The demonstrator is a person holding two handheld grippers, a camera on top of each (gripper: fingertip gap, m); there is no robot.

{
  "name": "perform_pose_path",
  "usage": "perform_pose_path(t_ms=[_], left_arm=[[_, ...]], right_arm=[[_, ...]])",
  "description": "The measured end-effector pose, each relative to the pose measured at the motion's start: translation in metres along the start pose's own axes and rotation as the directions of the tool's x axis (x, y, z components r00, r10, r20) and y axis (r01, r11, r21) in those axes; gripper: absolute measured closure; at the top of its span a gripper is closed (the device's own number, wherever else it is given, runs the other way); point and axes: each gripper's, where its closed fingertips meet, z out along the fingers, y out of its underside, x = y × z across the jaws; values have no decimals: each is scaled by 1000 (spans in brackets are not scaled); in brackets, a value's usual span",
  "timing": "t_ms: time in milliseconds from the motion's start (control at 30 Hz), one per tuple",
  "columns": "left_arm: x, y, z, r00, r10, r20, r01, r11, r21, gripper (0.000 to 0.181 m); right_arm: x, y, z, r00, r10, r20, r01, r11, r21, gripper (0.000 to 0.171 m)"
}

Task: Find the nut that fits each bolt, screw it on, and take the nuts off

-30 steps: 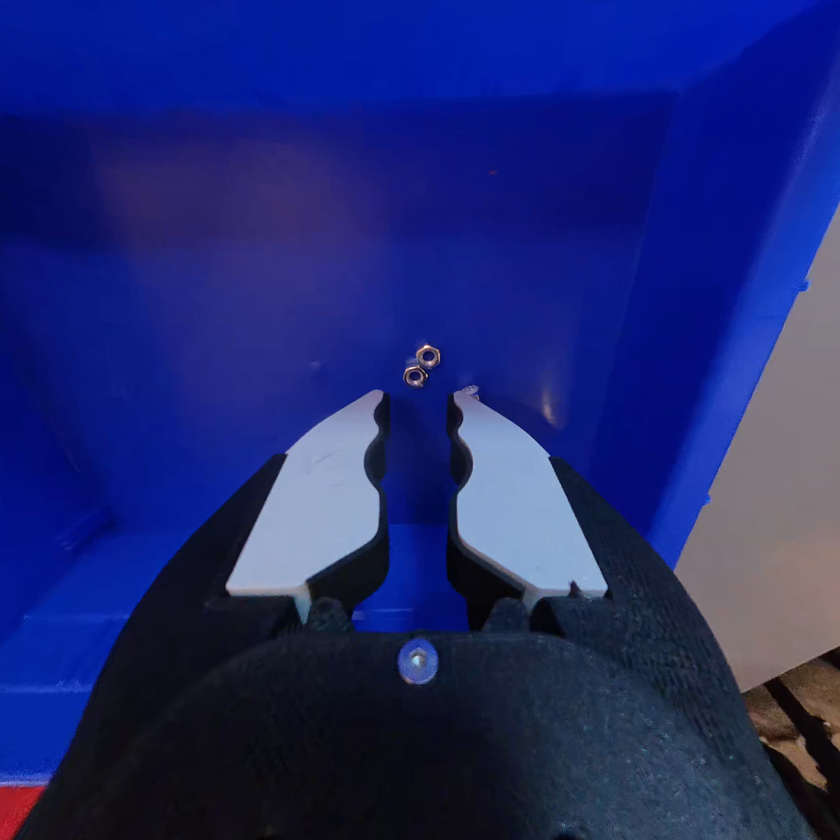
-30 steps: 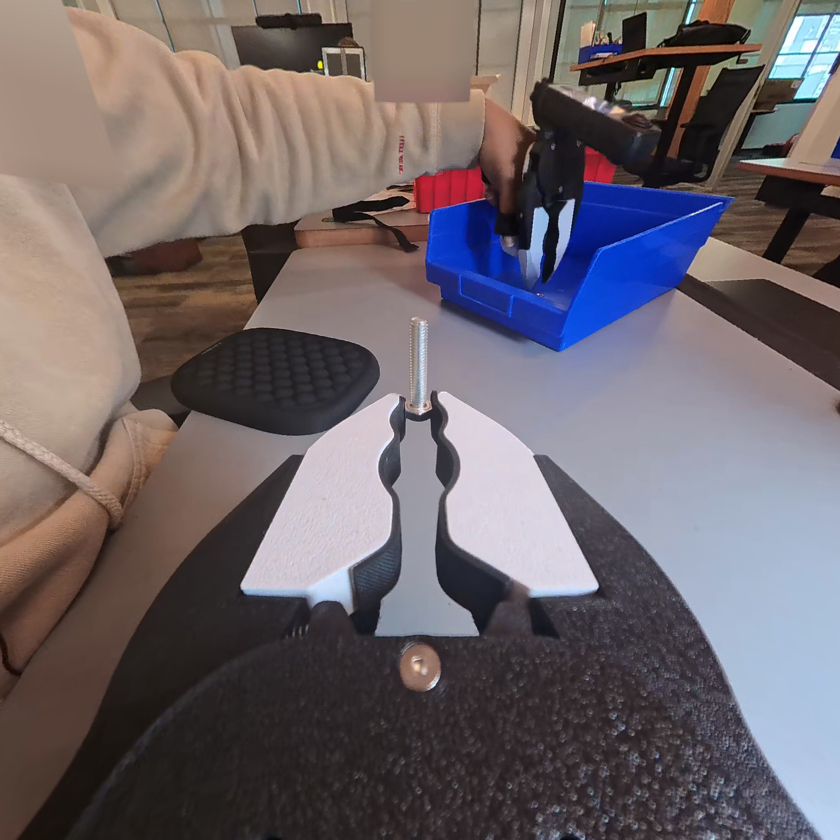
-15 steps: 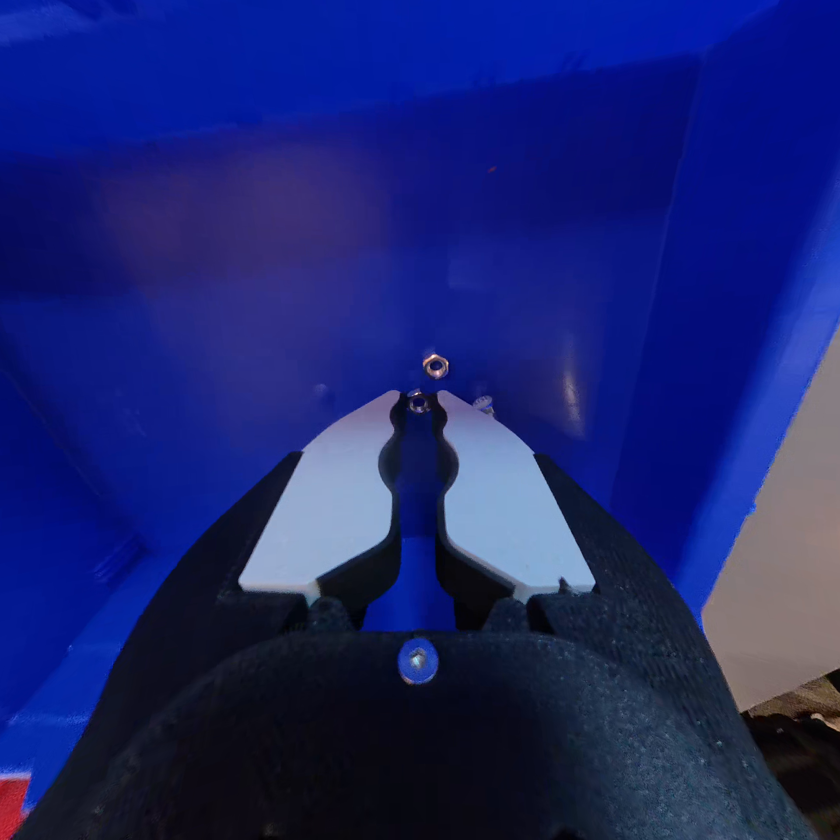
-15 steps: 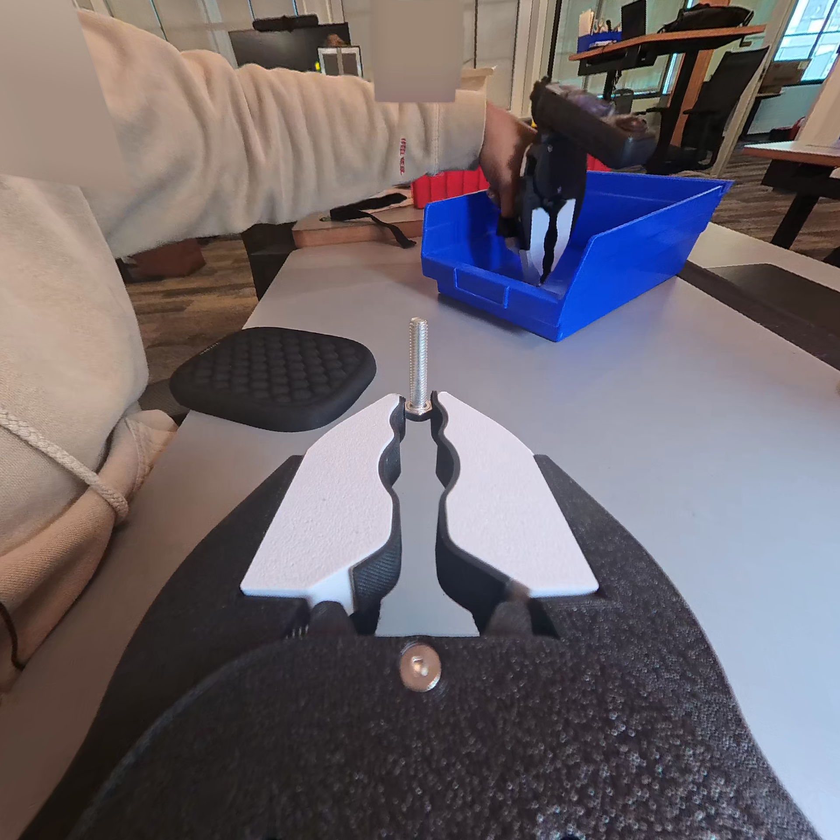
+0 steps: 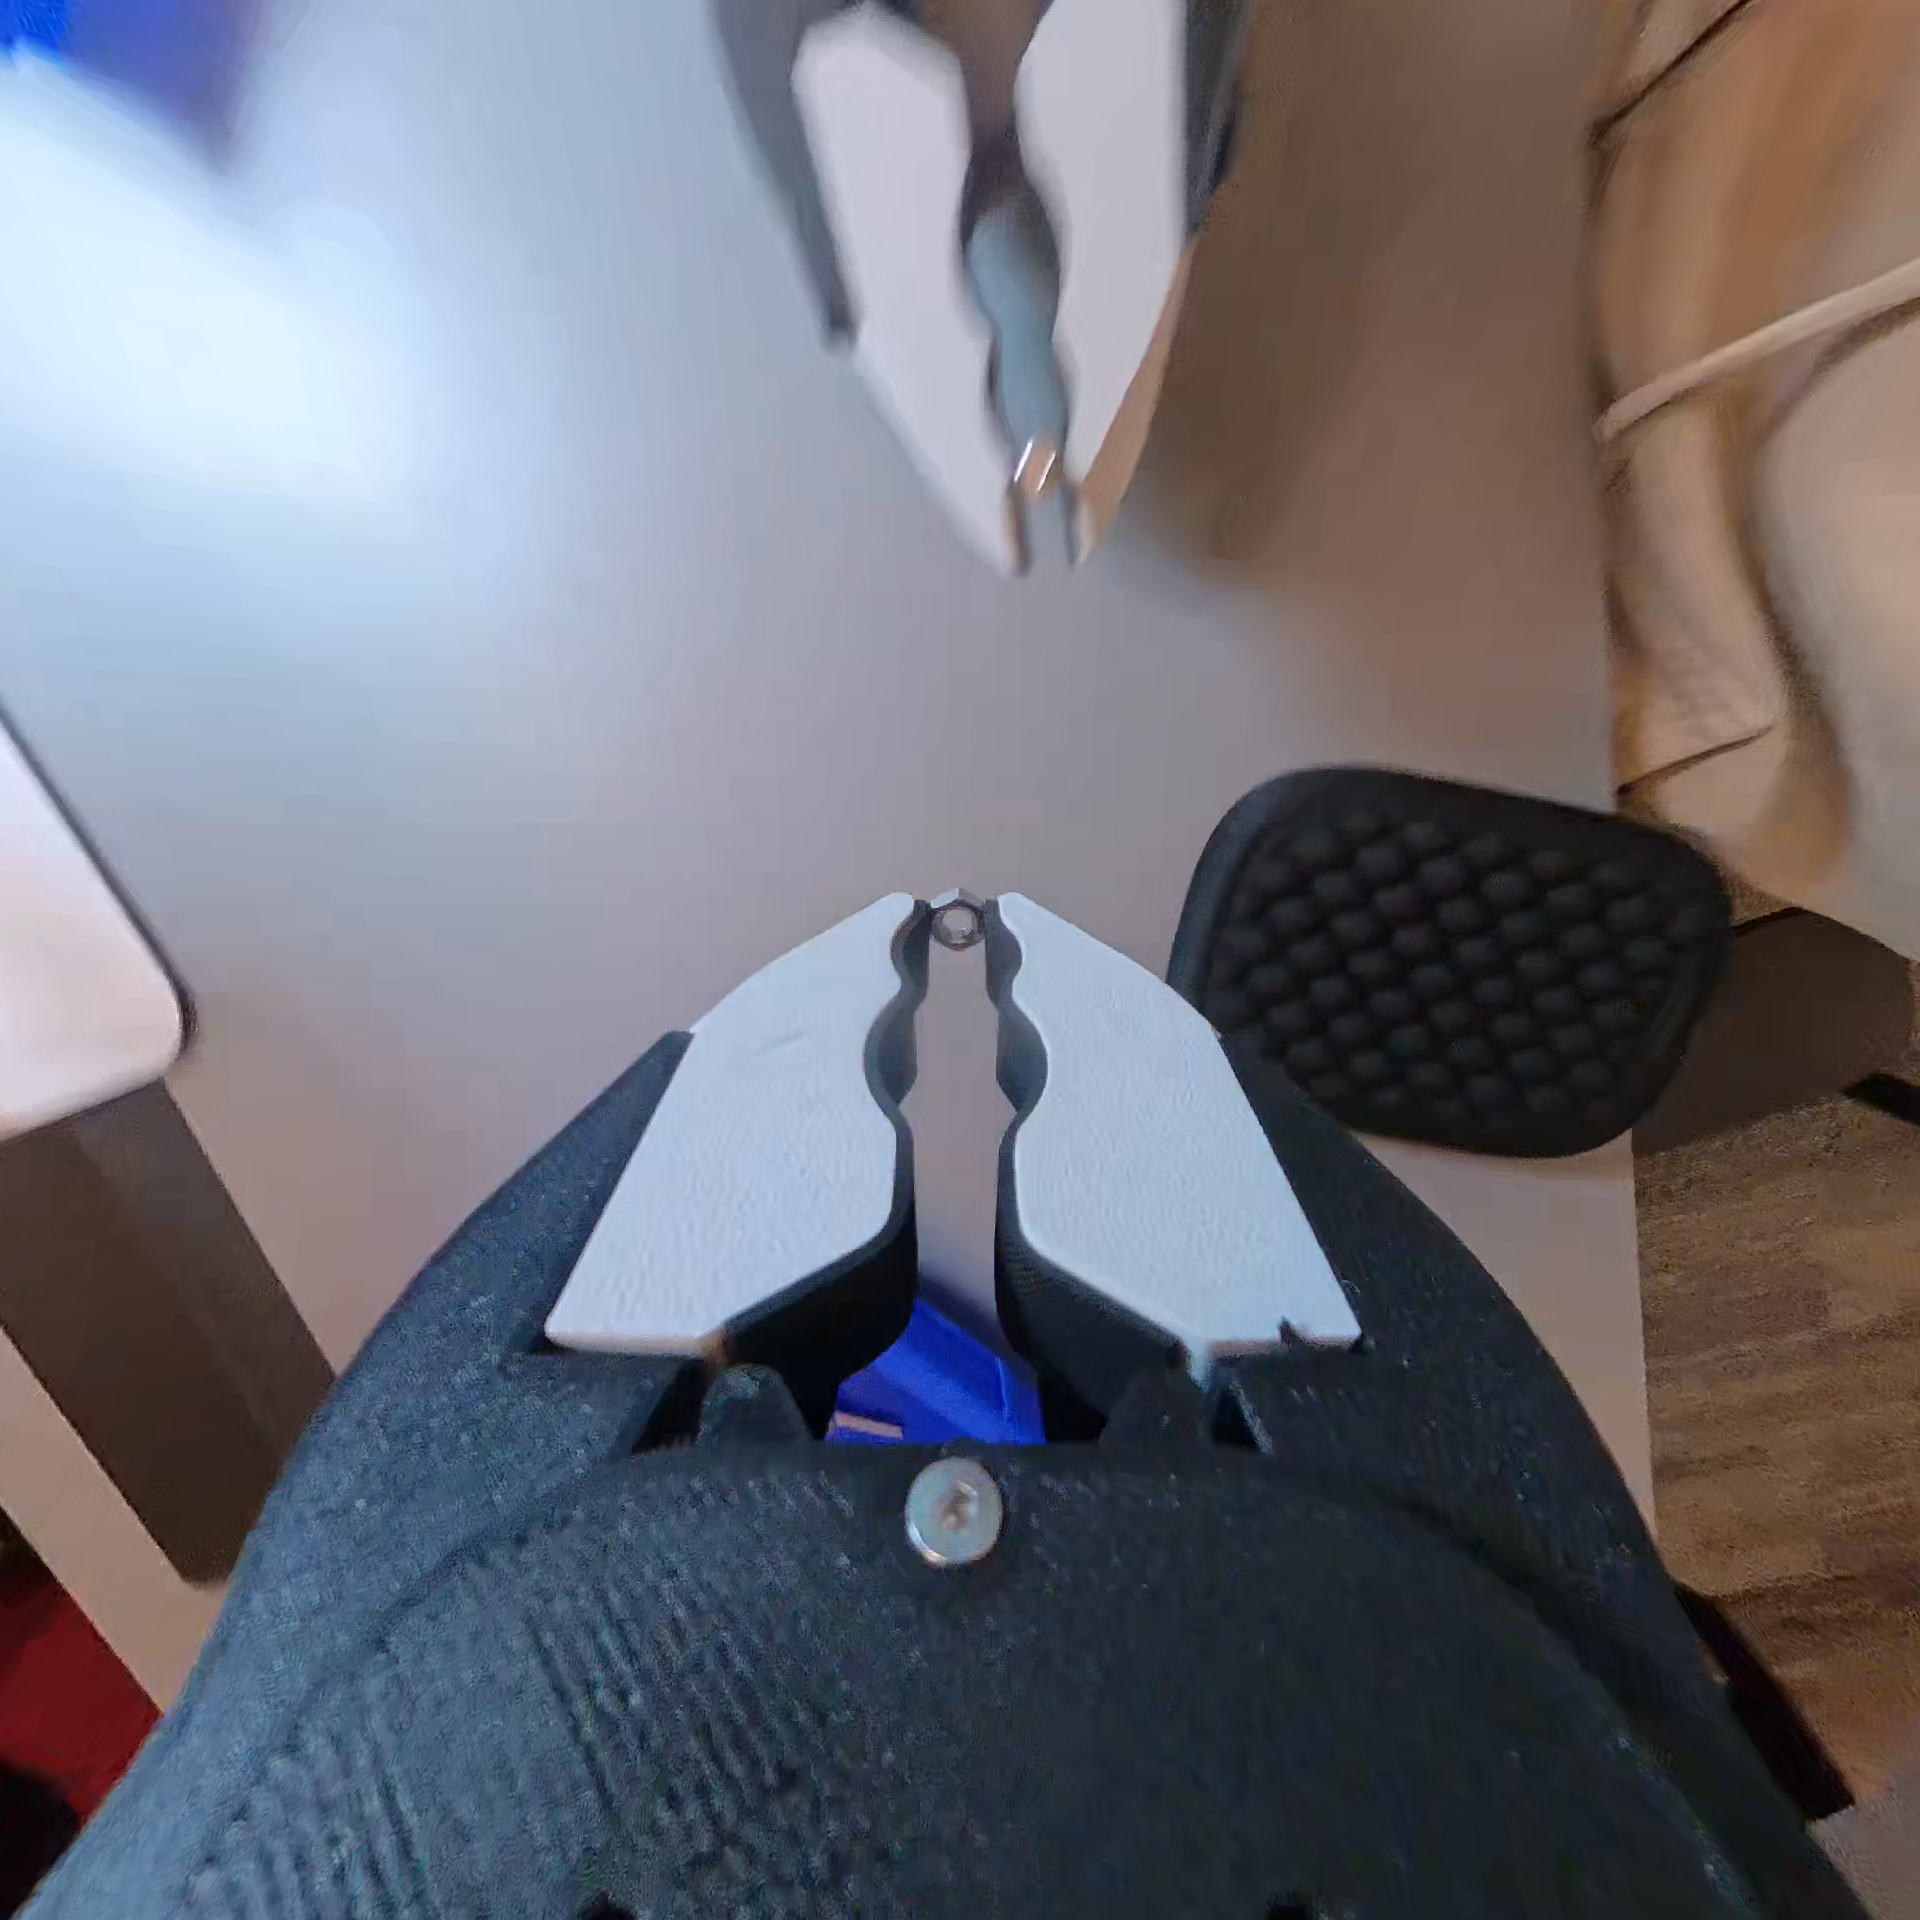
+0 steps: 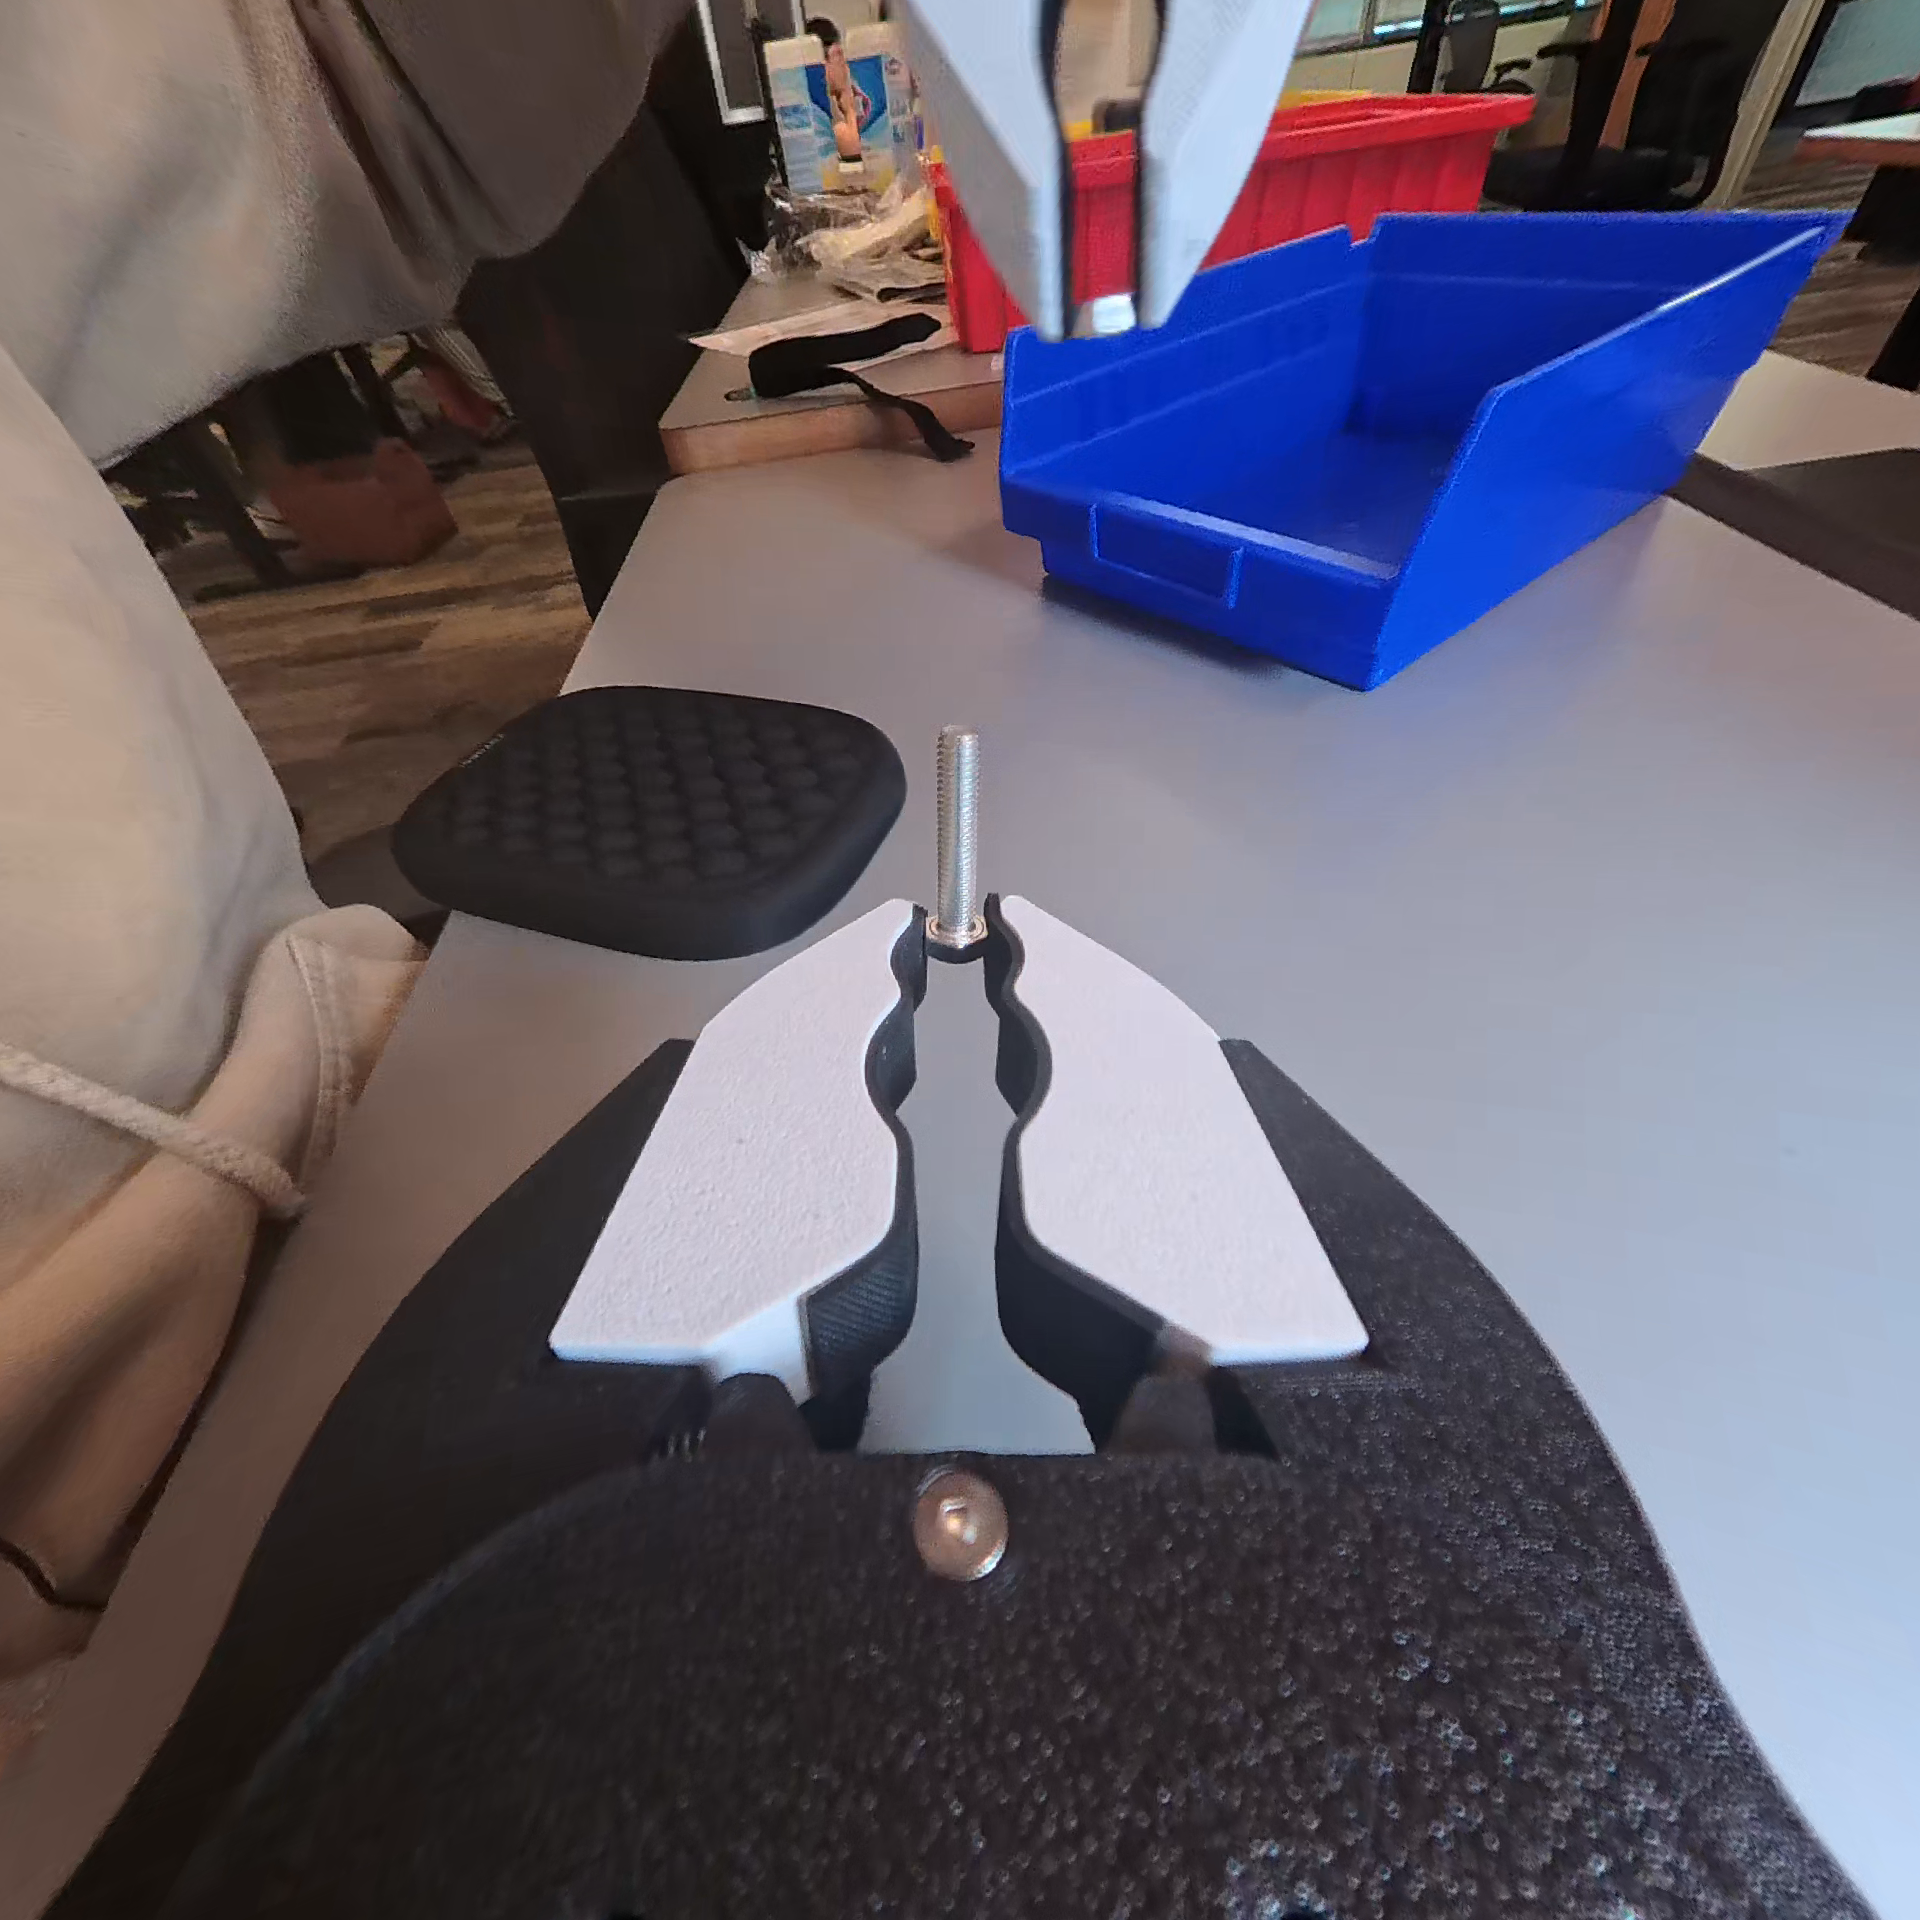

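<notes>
Nut [image 5: 957,924] and bolt [image 6: 957,826] are now both held up over the grey table [image 6: 1351,935], one in each claw. The left claw [image 5: 957,914] is pinched on the small silver nut at its very tips, with the hole of the nut facing the camera. The right claw [image 6: 961,920] is pinched on the head of the bolt, and the bolt stands straight up with its thread bare.

Half a second ago the left claw was down inside the blue bin [image 6: 1455,436], closing on one of two nuts on the bin floor. Now it has been lifted out and swung over the table, so the bin is seen only as a blue bit behind its fingers. In the right wrist view the left claw is seen blurred at the top, in front of the bin and well above the bolt. The bolt has not been moved. The black bumpy pad [image 6: 644,821] lies just beside it, as before.

So the picking up looks done. The next step is likely to be setting the nut on the bolt tip and turning it. Whether this nut fits cannot be told yet.
</notes>
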Motion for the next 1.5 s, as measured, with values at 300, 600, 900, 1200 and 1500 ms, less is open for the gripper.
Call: perform_pose_path(t_ms=[300,600,900,1200,1500], left_arm=[[28,-78,20,970,223,-96,-221,975,30,171],[34,-80,27,963,235,-133,-236,972,3,171],[37,-78,30,962,232,-142,-235,972,-3,171],[39,-74,34,961,228,-156,-234,972,-19,171],[38,-76,27,973,212,-87,-206,976,70,161]], right_arm=[[-15,-20,-6,999,-34,26,32,995,99,161],[-21,-24,-7,997,-54,52,47,991,125,161],[-22,-20,-4,998,-44,53,38,993,109,161],[-23,-15,0,997,-52,52,47,996,81,161],[-23,-15,-1,997,-63,45,58,994,94,161]])
